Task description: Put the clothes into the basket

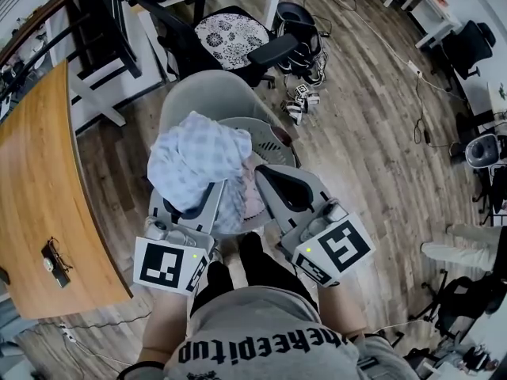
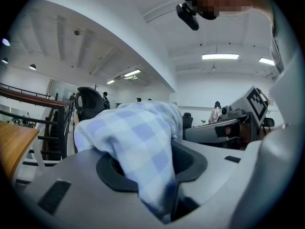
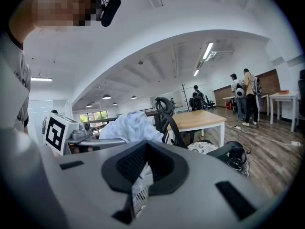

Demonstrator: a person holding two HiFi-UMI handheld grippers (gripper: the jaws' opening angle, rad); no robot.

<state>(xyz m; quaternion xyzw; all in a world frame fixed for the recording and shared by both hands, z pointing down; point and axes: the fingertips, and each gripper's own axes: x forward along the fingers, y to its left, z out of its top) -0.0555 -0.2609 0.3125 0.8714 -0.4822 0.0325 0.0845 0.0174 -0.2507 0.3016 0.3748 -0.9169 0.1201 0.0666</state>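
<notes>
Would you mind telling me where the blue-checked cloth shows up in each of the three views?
Head view: blue-checked cloth left of centre, over the basket.
Left gripper view: centre, clamped in the left gripper.
Right gripper view: left of centre, a pale bundle.
Shared landmark: what looks like the same black office chair.

The wooden floor [image 1: 372,109] bears the grey basket [image 1: 202,93] and a chair [image 1: 273,51].
</notes>
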